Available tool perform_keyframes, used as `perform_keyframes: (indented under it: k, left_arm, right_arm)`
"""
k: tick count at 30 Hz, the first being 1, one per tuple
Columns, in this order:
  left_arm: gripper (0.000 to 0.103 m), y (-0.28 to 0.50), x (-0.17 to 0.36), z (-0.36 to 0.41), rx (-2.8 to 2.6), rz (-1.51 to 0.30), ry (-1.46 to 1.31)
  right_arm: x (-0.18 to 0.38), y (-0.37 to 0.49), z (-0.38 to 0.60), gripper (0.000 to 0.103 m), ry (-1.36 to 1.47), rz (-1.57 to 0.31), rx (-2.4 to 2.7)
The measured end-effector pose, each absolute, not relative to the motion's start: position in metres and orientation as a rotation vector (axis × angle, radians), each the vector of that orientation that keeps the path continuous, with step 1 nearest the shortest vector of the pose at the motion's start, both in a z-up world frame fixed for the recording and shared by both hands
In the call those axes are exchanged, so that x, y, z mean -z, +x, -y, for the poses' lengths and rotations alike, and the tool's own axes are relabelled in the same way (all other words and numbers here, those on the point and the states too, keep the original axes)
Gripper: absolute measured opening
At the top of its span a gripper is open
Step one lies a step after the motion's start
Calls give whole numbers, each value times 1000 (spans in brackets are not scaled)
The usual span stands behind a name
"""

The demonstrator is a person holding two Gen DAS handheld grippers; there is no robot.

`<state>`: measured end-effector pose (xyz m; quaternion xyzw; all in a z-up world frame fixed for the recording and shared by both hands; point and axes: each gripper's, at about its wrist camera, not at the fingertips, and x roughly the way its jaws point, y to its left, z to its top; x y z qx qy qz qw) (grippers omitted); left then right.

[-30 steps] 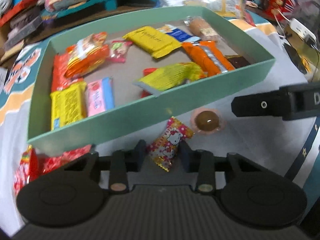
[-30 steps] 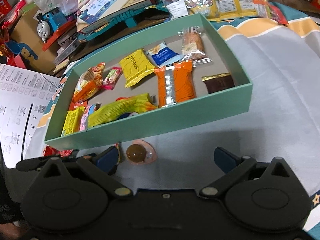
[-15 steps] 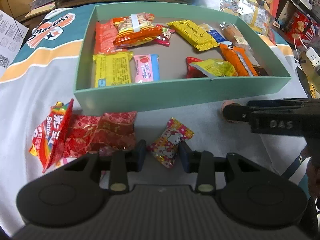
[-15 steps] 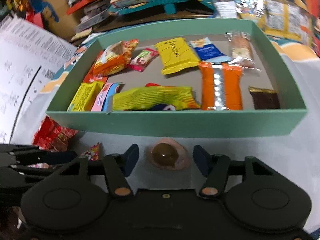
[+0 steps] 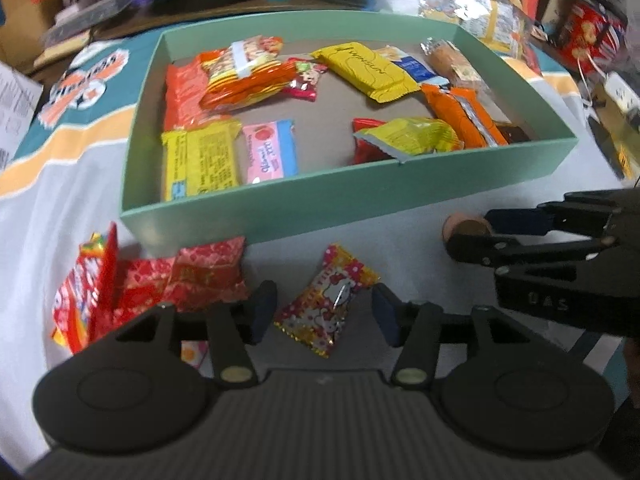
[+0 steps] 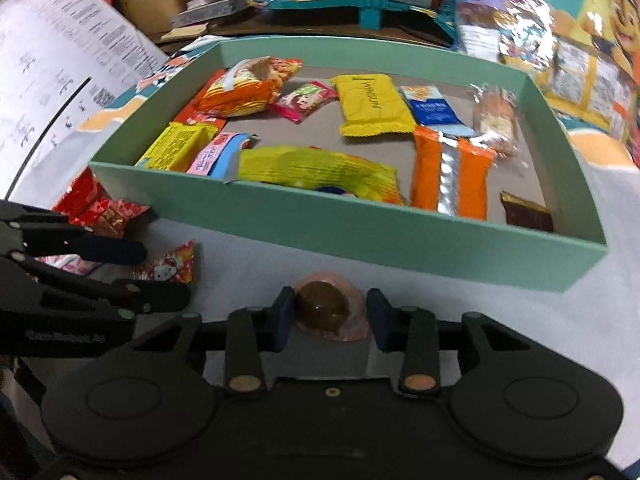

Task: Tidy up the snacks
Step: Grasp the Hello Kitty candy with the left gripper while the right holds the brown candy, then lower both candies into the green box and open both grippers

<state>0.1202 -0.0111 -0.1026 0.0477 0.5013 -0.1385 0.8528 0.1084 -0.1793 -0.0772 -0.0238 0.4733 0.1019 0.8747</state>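
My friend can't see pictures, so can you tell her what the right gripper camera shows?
The right gripper is open around a round brown candy in a pink wrapper on the white cloth. Behind it sits a green box full of snack packets, and the left gripper reaches for a Hello Kitty candy on the left.

Right tongs [image 6: 327, 318] straddle the brown jelly cup [image 6: 322, 310] before the green box [image 6: 400, 236].
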Motion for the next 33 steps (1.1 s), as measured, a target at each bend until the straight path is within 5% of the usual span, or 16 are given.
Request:
perform_keyframes:
  k: [2,6,33]
  left_arm:
    - [28,118,102,16,276,-1037,151]
    - [22,119,100,11,264,-1056,94]
    - [21,157,13,0,293,-887,-35]
  right_arm:
    - [76,105,185,38,-20,-991,-206]
    - [73,99,192,38,25,-996,-201]
    - [-21,121,227,38,181,-844,-187]
